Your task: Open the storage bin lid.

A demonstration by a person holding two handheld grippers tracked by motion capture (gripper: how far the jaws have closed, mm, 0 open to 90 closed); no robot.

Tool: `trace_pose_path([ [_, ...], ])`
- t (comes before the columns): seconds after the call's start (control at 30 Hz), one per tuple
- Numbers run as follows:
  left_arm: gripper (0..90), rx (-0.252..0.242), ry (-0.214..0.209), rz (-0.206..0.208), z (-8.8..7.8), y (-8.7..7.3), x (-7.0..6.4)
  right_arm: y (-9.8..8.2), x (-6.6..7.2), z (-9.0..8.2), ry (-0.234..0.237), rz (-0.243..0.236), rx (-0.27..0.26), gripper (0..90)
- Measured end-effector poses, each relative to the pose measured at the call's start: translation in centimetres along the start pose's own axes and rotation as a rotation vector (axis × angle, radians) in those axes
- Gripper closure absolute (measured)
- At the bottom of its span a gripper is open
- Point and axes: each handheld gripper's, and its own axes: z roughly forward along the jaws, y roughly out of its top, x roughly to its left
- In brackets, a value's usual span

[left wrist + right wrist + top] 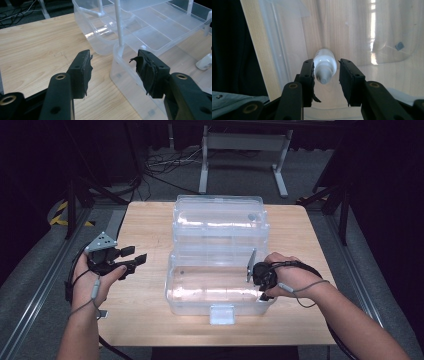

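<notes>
Right gripper fingers released, flanking a white bottle lying inside the clear box; left gripper fingers released, empty, left of box on bench.

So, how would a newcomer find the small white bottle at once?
Start at the clear plastic box on the wooden table. Look into its front tub, at the right end, between the right gripper's jaws. The white bottle is the one opaque item there.
</notes>
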Motion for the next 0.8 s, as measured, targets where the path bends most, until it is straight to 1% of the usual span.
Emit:
trace_pose_path([
  [0.13, 46.1, 0.002, 0.000, -0.003, 0.0, 0.0, 0.0, -0.1, 0.3, -1.0, -0.009, -0.003, -0.037, 64.0],
  [0.27, 46.1, 0.004, -0.001, 0.000, 0.1, 0.0, 0.0, -0.1, 0.7, -2.0, -0.023, -0.008, -0.058, 63.0],
  [0.33, 46.0, 0.004, -0.002, 0.000, 0.1, 0.0, -0.1, -0.1, 0.9, -2.2, -0.025, -0.008, -0.062, 62.9],
  [0.43, 46.1, 0.004, 0.000, 0.000, 0.1, 0.0, -0.1, 0.0, 1.4, -2.9, -0.036, -0.016, -0.089, 61.6],
  [0.47, 46.1, 0.004, -0.003, -0.001, 0.1, 0.0, -0.1, 0.1, 1.5, -3.1, -0.037, -0.026, -0.088, 61.3],
  [0.5, 46.1, 0.004, -0.004, 0.000, 0.1, 0.0, -0.1, 0.1, 1.8, -3.3, -0.037, -0.024, -0.098, 61.0],
  [0.57, 45.9, 0.003, -0.008, -0.001, 0.1, 0.0, -0.1, 0.4, 2.3, -3.5, -0.027, -0.029, -0.112, 60.1],
  [0.63, 45.9, 0.002, -0.016, -0.002, 0.1, 0.0, -0.1, 0.6, 2.7, -3.4, -0.022, -0.031, -0.121, 59.6],
  [0.7, 46.0, -0.002, -0.032, 0.011, 0.2, 0.1, -0.1, 0.9, 3.1, -3.1, -0.020, -0.039, -0.119, 59.2],
  [0.77, 45.9, -0.007, -0.054, 0.032, 0.2, 0.2, -0.1, 1.1, 3.3, -2.7, -0.013, -0.046, -0.111, 59.2],
  [0.8, 45.9, -0.009, -0.057, 0.040, 0.2, 0.2, -0.1, 1.3, 3.5, -2.3, -0.013, -0.050, -0.115, 59.2],
])
